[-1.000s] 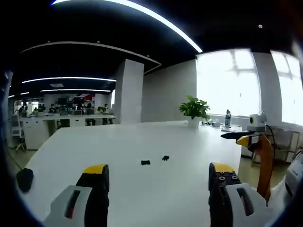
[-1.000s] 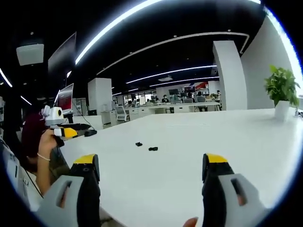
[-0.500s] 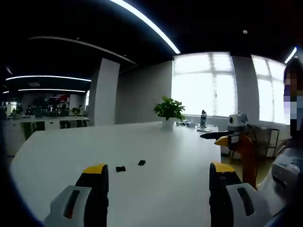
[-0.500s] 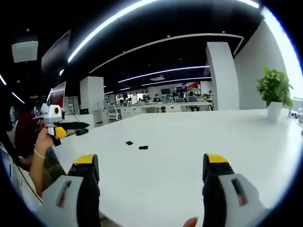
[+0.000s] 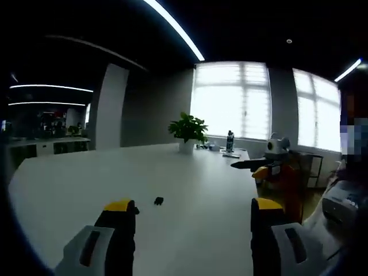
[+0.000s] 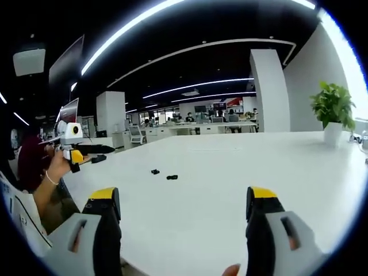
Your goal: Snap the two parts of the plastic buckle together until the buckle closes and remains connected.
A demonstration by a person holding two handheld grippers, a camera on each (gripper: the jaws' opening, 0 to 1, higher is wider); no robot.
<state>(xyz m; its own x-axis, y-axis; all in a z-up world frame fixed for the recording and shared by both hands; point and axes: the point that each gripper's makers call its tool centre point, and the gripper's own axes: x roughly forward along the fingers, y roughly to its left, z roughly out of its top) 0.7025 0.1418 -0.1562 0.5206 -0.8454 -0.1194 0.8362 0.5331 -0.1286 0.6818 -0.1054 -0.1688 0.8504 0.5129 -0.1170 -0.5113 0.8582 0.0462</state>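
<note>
So both buckle halves lie loose on the white table, just beside each other but not touching, ahead and left of centre of the right gripper. From the left gripper, one half sits just past its left jaw. Both grippers are wide and empty. I judge the left is nearer. Long axes are too small to tell. Potted plant stands well beyond.

left gripper jaws apart above white table; buckle part between.
</note>
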